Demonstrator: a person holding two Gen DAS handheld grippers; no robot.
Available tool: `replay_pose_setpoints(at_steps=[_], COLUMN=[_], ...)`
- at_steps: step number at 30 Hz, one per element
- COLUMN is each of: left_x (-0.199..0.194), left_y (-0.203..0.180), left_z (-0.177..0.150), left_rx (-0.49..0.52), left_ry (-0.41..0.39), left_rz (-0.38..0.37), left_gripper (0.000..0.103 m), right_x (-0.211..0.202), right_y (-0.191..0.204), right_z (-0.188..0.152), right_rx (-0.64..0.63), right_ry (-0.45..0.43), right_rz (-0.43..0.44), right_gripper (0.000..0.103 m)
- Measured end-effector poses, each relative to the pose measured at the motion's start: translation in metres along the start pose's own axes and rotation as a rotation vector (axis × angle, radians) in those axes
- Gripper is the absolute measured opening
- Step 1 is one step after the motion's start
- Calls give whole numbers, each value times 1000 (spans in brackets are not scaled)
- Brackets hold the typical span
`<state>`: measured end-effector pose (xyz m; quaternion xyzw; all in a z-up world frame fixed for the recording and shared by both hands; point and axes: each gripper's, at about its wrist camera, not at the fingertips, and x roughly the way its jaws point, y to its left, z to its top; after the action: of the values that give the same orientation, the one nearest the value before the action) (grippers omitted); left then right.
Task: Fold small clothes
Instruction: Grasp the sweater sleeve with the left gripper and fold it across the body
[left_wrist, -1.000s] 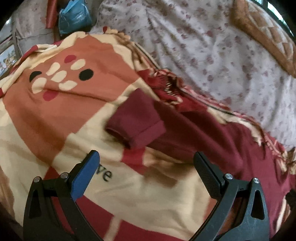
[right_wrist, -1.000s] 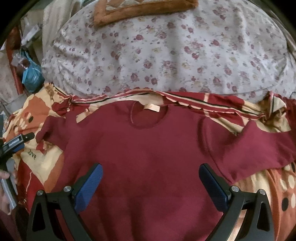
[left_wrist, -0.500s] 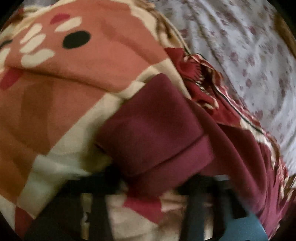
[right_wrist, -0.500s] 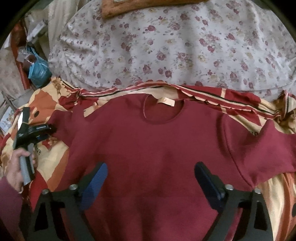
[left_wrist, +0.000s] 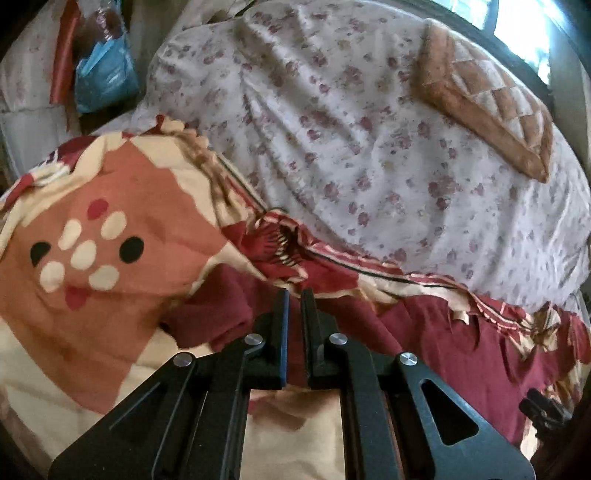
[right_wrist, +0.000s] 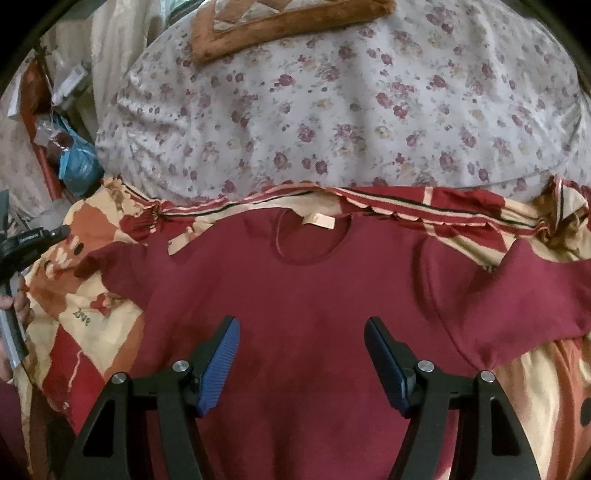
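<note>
The left gripper (left_wrist: 293, 295) has just pinched the sweater's (right_wrist: 314, 295) left sleeve (left_wrist: 207, 317), ready to fold inward, while the right gripper (right_wrist: 303, 332) hovers spread.

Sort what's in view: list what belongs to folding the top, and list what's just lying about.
Job:
maroon top
its sleeve
left gripper, fingers nearly shut at the sleeve
right gripper, open above the top

Lying about:
patterned blanket
floral quilt
brown cushion
blue bag
</note>
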<state>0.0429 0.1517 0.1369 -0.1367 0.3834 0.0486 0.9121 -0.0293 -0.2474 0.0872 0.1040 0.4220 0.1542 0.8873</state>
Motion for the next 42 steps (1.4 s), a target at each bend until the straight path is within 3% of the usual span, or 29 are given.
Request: replay_pose_setpoints(at_steps=[2,3,4,6,9,12,15,20,22,23,24,25,28,35,38,42], left_x=[14,20,26,34,39,53,74,102,107,107,107,103,75,-21,-39,-30], left_y=[6,11,16,27,44,46,51,76,84,85,85,81,54,-62,-129,-217], left_z=[-7,-14,-21,-37,-54,-61,-58,-36,-29,-26,-22,-17,1,29,19,-21], left_rx=[-48,-75,-107,-185,-304,-320,-336,-401,-417,-409,-393,-372,-282,-25,68,164], left_ry=[50,77,102,115,68,68,83,13,-3,1,14,17,-6,-94,-71,35], left_rz=[1,-7,-16,-24,-33,-12,34,105,80,68,61,48,-42,-356,-491,-656], left_gripper=[12,23,41,62,71,78,78,77,58,34,16,8,7,6,6,6], right_x=[-1,-2,-2,2,9,14,22,31,31,30,29,27,18,-12,-27,-47], right_y=[2,2,1,-2,-6,-9,-11,-11,-12,-13,-13,-13,-14,-24,-38,-67], right_z=[-2,-3,-4,-6,-7,-8,-10,-11,-12,-12,-11,-11,-7,0,2,4], right_rx=[-2,-3,-1,12,23,30,36,21,16,15,13,12,2,35,57,111], right_ry=[6,8,9,26,54,56,76,96,91,83,76,69,37,-50,-79,-103], right_rz=[11,11,8,6,6,3,5,3,4,3,1,0,0,0,-21,-64], right_gripper=[69,71,73,77,77,77,77,77,77,77,77,76,63,61,61,61])
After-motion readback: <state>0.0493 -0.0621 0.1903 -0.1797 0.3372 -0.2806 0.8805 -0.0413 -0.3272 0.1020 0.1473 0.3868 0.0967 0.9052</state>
